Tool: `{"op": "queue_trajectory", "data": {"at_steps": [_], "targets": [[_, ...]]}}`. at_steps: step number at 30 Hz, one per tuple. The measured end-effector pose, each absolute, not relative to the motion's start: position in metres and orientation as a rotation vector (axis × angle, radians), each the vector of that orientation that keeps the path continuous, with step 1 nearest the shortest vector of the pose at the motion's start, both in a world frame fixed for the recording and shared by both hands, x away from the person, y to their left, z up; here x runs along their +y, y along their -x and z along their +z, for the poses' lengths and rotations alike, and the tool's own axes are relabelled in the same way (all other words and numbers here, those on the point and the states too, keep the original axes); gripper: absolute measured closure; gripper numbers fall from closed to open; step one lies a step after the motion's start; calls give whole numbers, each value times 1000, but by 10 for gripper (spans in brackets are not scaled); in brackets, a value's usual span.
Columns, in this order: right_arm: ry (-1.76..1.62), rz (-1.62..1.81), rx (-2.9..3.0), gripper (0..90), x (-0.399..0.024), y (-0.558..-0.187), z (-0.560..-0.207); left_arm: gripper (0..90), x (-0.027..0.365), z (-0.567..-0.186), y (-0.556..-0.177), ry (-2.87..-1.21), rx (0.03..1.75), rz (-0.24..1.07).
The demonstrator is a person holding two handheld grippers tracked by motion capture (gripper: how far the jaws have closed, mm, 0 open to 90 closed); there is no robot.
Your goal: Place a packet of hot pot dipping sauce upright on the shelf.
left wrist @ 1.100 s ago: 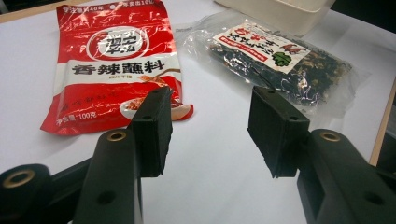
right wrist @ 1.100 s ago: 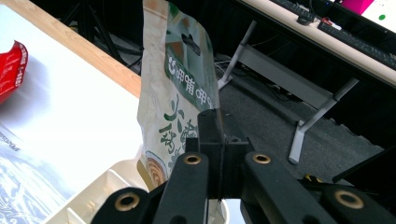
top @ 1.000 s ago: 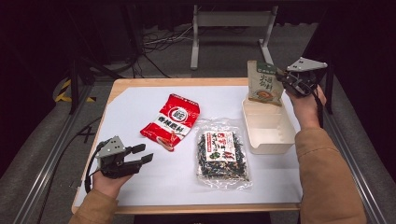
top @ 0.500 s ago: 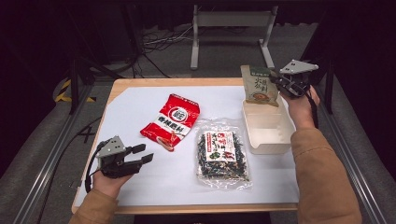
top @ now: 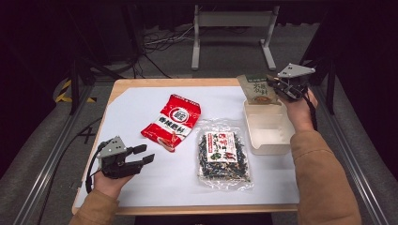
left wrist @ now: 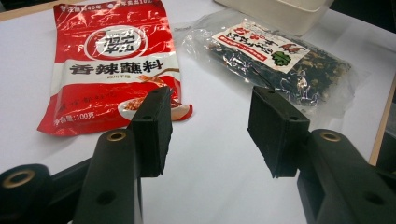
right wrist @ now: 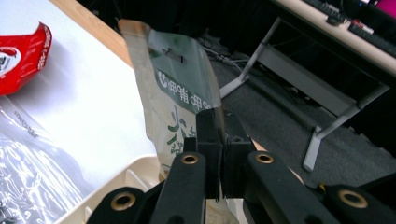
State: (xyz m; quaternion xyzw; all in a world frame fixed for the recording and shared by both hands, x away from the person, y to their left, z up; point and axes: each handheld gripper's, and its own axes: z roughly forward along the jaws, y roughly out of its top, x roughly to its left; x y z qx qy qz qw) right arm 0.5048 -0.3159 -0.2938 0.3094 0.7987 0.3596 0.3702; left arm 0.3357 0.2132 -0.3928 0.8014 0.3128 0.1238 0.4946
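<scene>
Near the front edge of the bench (top: 141, 187), left tongs (top: 143, 155) resting low, jaws apart with nothing between them, aimed toward the red sachet (top: 172, 122) and the clear packet of dark dried greens (top: 223, 152) just beyond. Farther off on the right, a cream tray (top: 267, 136). Above its far end, right tongs (top: 273, 86) clamped tight on the edge of a green-and-tan pouch (top: 256, 89), held upright in the air, slightly tilted, clear of the tray.
</scene>
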Motion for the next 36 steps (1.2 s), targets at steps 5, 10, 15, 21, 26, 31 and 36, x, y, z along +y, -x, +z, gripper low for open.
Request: {"op": "queue_trajectory", "data": {"at_steps": [5, 10, 15, 21, 26, 31, 36], "targets": [[-852, 901, 2061, 874, -319, -507, -301, 495, 213, -393, -336, -1945, 755, 301], [-926, 881, 2059, 868, -325, -510, -305, 495, 213, -393, -336, -1946, 756, 299], [-961, 883, 2044, 833, -330, -509, -305, 495, 212, -393, -338, -1948, 750, 300], [-1029, 805, 2048, 851, -334, -508, -307, 494, 211, -393, -339, -1948, 748, 289], [-1088, 830, 2038, 796, -345, -505, -313, 494, 210, -393, -342, -1950, 743, 286], [-1083, 871, 2018, 720, -347, -502, -309, 476, 208, -393, -343, -1949, 748, 285], [-1102, 923, 1992, 589, -350, -494, -305, 329, 208, -394, -349, -1952, 759, 319]]}}
